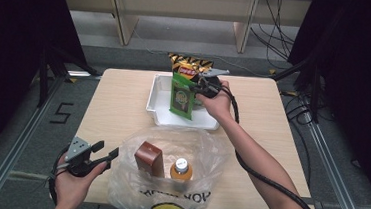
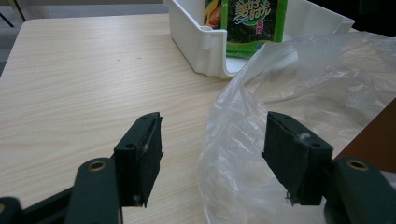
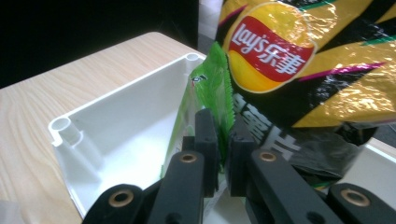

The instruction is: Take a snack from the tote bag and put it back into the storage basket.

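I have my right gripper [image 3: 223,154] pinching the top edge of the flat green foil snack packet [image 1: 181,96], which stands upright in the white plastic tray [image 1: 158,100] at the far side of the light wooden surface [image 1: 118,104]. Just behind it leans the black-and-yellow bag of crisps [image 1: 190,65], not yet touched. My left gripper [image 2: 212,154] is spread wide and holds nothing; it hovers at the near left rim of the clear plastic shopping bag [image 1: 127,180]. That bag already holds a brown rectangular carton [image 1: 149,158] and an orange bottle with a white cap [image 1: 181,168]. As I judge it, the packing is about half done: the green packet and the crisps remain to go in.
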